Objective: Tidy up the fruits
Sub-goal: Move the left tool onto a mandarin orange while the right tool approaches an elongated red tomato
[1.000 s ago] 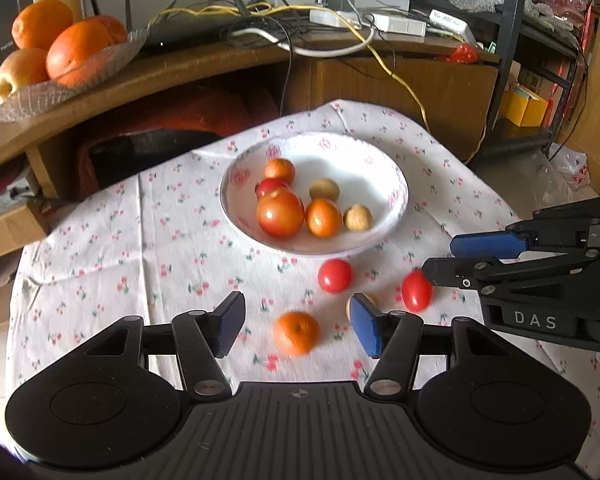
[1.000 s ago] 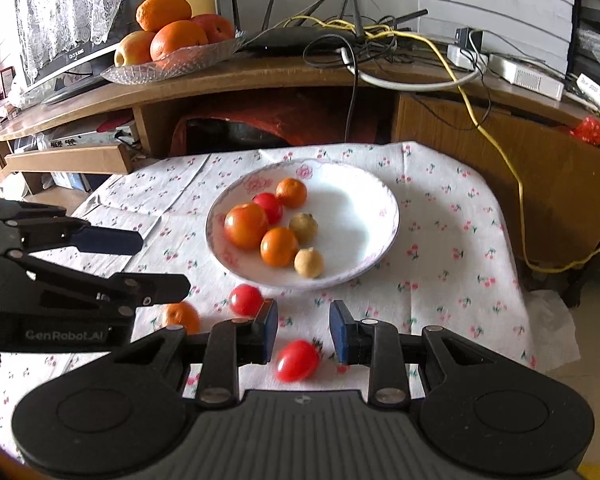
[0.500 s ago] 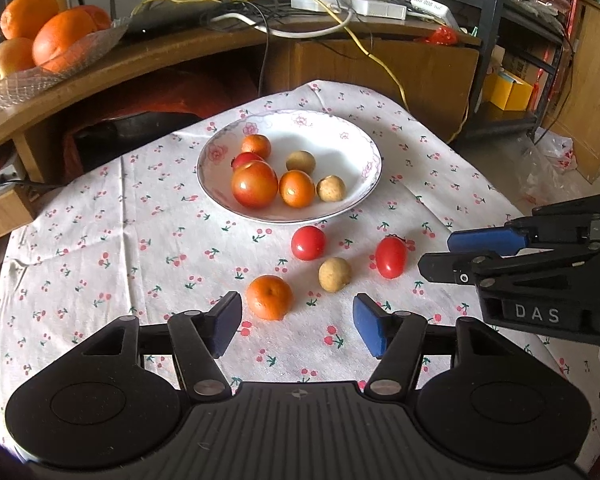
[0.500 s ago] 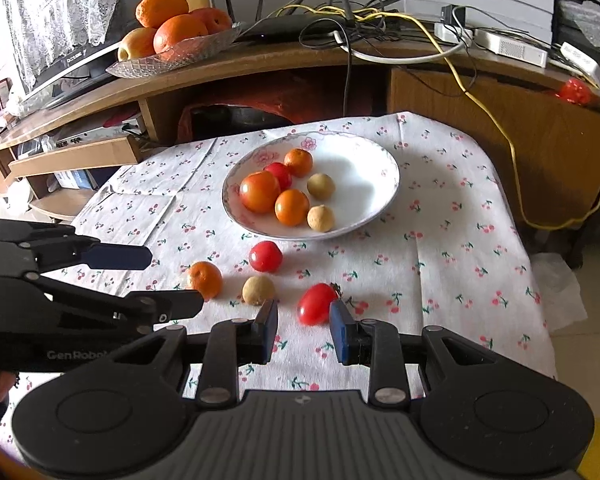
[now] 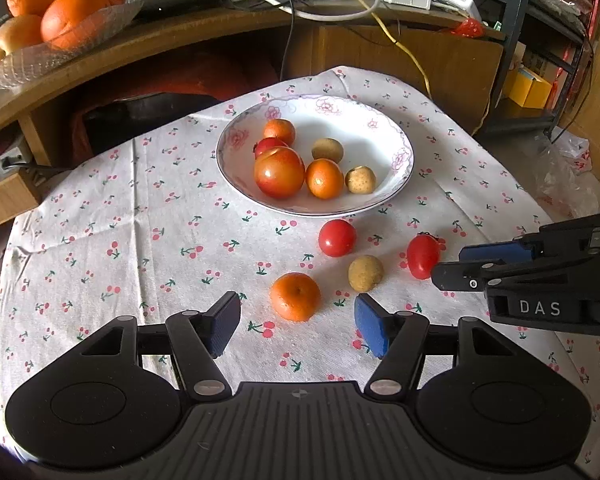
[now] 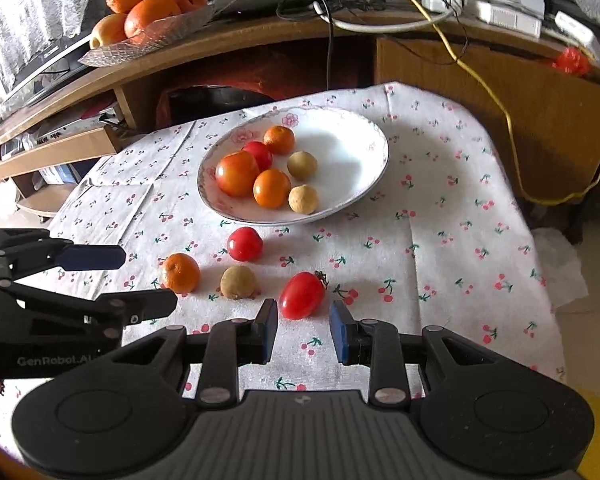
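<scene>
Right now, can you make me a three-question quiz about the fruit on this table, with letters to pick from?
1. Where is the long red tomato?
A. in the bowl
B. on the cloth, just ahead of the right gripper
C. on the shelf

2. How many fruits lie on the cloth outside the bowl?
A. two
B. four
C. seven

3. How is the left gripper?
A. open and holding nothing
B. shut on the orange
C. shut on the bowl

Answers:
1 B: the tomato sits on the cloth in front of the open fingers.
2 B: orange, round tomato, small brown fruit, long tomato.
3 A: its fingers stand wide apart, the orange just beyond them.
</scene>
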`<control>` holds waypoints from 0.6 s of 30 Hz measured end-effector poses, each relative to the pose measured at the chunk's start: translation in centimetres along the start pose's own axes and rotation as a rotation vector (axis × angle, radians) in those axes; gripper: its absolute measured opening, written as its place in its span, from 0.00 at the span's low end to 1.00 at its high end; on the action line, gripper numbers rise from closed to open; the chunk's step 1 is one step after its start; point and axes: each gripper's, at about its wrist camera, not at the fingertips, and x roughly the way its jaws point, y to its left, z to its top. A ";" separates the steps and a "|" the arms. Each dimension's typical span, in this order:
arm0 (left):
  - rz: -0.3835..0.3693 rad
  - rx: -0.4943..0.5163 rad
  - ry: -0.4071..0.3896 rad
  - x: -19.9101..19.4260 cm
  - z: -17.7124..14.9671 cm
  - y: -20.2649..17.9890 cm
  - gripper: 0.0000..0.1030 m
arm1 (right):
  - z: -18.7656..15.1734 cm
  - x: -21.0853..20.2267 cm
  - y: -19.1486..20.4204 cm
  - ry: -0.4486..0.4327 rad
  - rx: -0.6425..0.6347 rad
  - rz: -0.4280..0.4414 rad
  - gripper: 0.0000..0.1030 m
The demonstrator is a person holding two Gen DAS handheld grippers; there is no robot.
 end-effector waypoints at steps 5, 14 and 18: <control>-0.004 0.013 0.000 0.1 -0.1 -0.2 0.69 | 0.1 0.7 0.0 0.025 0.037 0.021 0.28; 0.001 0.029 0.000 0.1 0.0 -0.4 0.70 | 0.5 0.6 0.6 0.007 0.017 0.024 0.28; 0.000 0.026 -0.004 0.1 0.1 -0.2 0.72 | 0.5 1.0 0.5 0.016 0.015 0.022 0.28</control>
